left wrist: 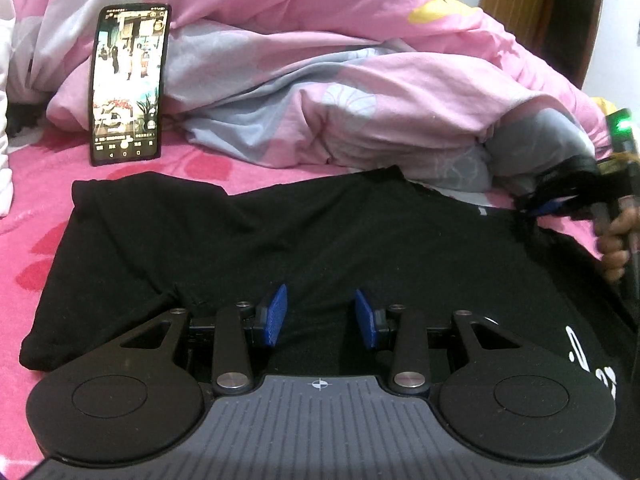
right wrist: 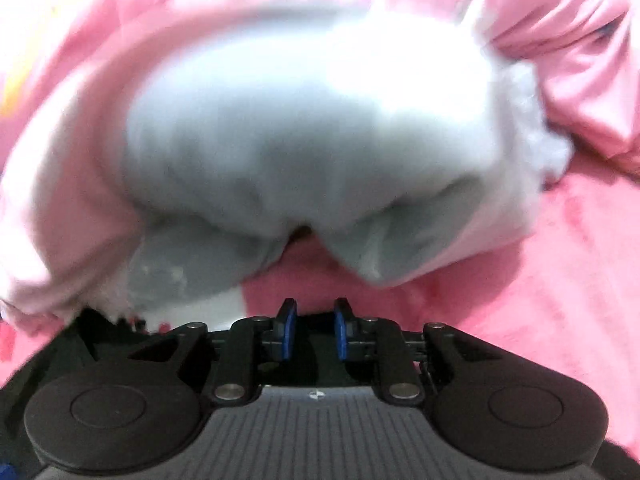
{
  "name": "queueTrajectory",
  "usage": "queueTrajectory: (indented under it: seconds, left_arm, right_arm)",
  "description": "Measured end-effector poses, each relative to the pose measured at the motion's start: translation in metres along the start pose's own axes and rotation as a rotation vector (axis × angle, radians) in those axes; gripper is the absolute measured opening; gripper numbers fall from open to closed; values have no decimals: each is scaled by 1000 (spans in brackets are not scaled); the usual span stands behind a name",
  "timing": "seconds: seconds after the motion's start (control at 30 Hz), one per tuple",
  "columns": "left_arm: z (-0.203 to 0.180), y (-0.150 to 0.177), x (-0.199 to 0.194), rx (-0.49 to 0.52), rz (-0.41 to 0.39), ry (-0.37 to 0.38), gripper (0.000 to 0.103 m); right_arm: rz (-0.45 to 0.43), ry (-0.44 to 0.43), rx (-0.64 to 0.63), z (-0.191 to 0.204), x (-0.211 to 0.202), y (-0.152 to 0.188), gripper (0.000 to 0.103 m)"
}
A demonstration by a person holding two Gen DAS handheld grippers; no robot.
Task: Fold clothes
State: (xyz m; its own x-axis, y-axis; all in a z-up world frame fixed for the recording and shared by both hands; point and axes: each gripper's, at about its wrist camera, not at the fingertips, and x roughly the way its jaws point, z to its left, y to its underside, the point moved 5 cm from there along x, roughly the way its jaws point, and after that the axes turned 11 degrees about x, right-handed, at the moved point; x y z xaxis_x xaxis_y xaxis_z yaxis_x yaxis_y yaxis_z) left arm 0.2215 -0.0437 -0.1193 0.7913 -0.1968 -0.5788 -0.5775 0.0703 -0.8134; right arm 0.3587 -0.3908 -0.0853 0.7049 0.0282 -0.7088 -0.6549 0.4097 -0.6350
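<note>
Black garment (left wrist: pixel 280 240) lies spread on the pink bed (left wrist: pixel 32 208), long axis running left–right across the left wrist view. It sits directly ahead of and under the left gripper (left wrist: pixel 321 314). Left sleeve end is at the far left, and white print shows at the lower right edge.

Left gripper: jaws partly apart, blue pads hanging over the black cloth. No fold is visibly pinched between them, so I read it as holding nothing.

Right gripper (right wrist: pixel 316 328): jaws narrower, with a clear gap between the pads and nothing seen in it. Its own view is blurred. It faces the bunched pink-and-grey quilt (right wrist: pixel 320 120), with only a scrap of black cloth at its lower left. In the left wrist view it shows at the far right edge, by the garment's far right corner, with the person's hand (left wrist: pixel 614 248) on the handle. Whether its tips touch cloth there I can't tell.

Key relation: the garment's width spans both grippers, left one near the mid-bottom hem and right one out at the right end. Judgement — fold not yet made, and the next move needs a grip at each end of that long axis.

A phone (left wrist: pixel 127 84) is propped against the quilt, behind the garment, well clear.
</note>
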Motion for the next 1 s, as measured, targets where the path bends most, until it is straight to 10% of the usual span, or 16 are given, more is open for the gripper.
queueTrajectory:
  seconds: [0.27, 0.6, 1.0]
  left_arm:
    - [0, 1, 1, 0, -2, 1, 38]
    - [1, 3, 1, -2, -3, 15, 40]
    - [0, 3, 1, 4, -4, 12, 41]
  right_arm:
    - [164, 54, -84, -19, -8, 31, 23]
    - [-37, 76, 170, -62, -46, -7, 36]
    - [104, 103, 391, -179, -110, 41, 45]
